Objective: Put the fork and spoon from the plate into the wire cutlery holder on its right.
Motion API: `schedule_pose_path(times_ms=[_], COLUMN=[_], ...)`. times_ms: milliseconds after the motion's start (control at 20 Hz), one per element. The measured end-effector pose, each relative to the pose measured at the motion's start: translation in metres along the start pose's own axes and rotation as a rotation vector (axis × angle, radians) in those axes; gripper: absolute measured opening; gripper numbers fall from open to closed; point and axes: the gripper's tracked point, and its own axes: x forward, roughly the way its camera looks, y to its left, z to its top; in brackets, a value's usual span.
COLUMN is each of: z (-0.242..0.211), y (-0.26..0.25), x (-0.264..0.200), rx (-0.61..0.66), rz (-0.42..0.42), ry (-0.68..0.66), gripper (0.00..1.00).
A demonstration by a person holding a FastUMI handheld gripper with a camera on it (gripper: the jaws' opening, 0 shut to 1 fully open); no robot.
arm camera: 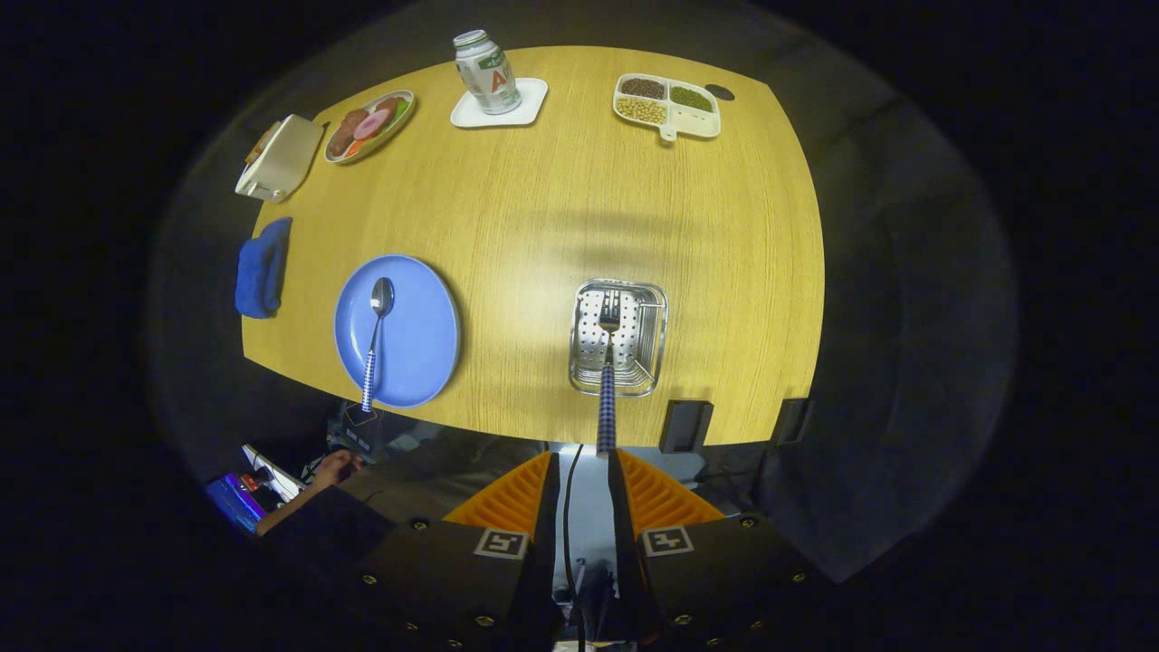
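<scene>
From high above the table, the fork (607,380) points tines-down into the wire cutlery holder (648,337). Its blue checked handle rises towards me and ends beside the right fingertip (625,466). My gripper (580,455) is open: the gap between the orange fingers is much wider than the handle, and the left finger is clear of it. To the holder's left, the spoon (375,337) lies on the blue plate (426,335), bowl away from me, its checked handle reaching over the plate's near rim.
Left of the plate lies a blue cloth (262,269). Along the far edge stand a cream box (280,157), a dish of food (369,126), a bottle (486,72) on a white coaster and a divided tray (670,107). A person's hand (335,468) shows below the near table edge.
</scene>
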Motion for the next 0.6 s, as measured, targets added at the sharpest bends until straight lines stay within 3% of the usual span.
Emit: schedule_pose_path(times_ms=[200,600], z=[-0.014,-0.037], y=[0.044,0.137], x=[0.006,0.042], rx=[-0.011,-0.065], rz=[0.02,0.093], ry=[-0.059,-0.049], gripper=[0.31,0.31])
